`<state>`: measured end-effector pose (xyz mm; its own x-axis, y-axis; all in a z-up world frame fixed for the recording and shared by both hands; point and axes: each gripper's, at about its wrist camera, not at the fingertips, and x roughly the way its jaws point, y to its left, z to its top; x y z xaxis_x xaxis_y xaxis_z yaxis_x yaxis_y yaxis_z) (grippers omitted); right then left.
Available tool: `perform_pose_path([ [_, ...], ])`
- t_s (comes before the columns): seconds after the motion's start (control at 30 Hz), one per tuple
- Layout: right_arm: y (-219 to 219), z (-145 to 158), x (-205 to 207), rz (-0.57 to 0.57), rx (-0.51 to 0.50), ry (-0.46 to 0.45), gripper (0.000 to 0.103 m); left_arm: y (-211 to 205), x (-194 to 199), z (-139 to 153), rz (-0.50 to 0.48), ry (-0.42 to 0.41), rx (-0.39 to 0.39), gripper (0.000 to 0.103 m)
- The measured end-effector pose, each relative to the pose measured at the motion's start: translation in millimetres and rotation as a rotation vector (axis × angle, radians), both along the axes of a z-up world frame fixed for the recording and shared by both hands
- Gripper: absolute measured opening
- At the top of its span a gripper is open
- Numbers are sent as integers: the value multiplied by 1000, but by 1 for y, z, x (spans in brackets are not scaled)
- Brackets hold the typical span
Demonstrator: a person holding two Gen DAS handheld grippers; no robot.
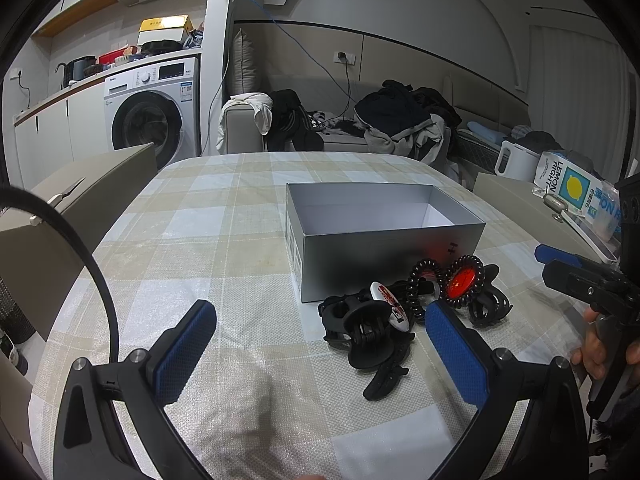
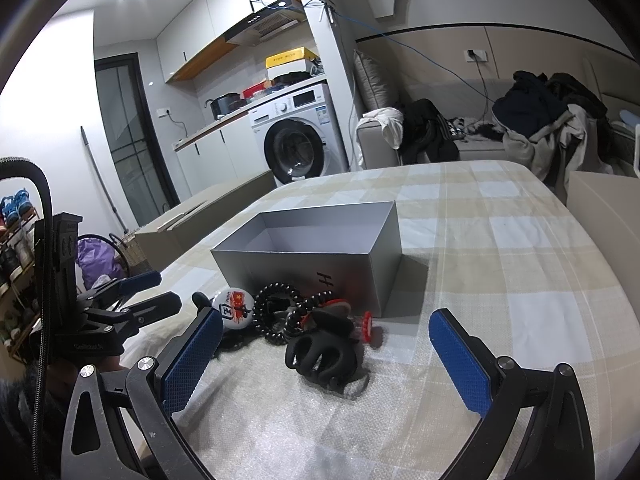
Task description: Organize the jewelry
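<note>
An open silver box (image 1: 384, 246) (image 2: 320, 256) stands on the checked tablecloth, with nothing visible inside. In front of it lies a heap of accessories: black claw clips (image 1: 362, 330) (image 2: 324, 354), black spiral hair ties (image 1: 422, 286) (image 2: 274, 312), a white round badge (image 1: 390, 304) (image 2: 236, 306) and a red round piece (image 1: 460, 283) (image 2: 366, 324). My left gripper (image 1: 320, 354) is open, hovering just short of the heap with nothing between its blue pads. My right gripper (image 2: 326, 354) is open too, its jaws wide on either side of a claw clip, not touching it.
The table (image 1: 224, 240) carries a checked cloth. Beige chair backs (image 1: 80, 200) (image 2: 604, 208) stand at both sides. A white tray with a lemon-print packet (image 1: 572, 190) sits at the right. A washing machine (image 2: 298, 136) and a sofa piled with clothes (image 1: 400, 120) lie beyond.
</note>
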<state>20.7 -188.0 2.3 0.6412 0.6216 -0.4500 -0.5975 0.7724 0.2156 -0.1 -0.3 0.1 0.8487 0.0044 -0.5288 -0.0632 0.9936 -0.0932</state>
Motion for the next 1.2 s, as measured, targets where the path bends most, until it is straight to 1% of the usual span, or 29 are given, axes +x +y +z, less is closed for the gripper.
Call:
perform_pose_path([
  [1.2, 1, -1, 0, -3, 0, 5, 103, 0, 0, 0, 0, 2, -1, 102],
])
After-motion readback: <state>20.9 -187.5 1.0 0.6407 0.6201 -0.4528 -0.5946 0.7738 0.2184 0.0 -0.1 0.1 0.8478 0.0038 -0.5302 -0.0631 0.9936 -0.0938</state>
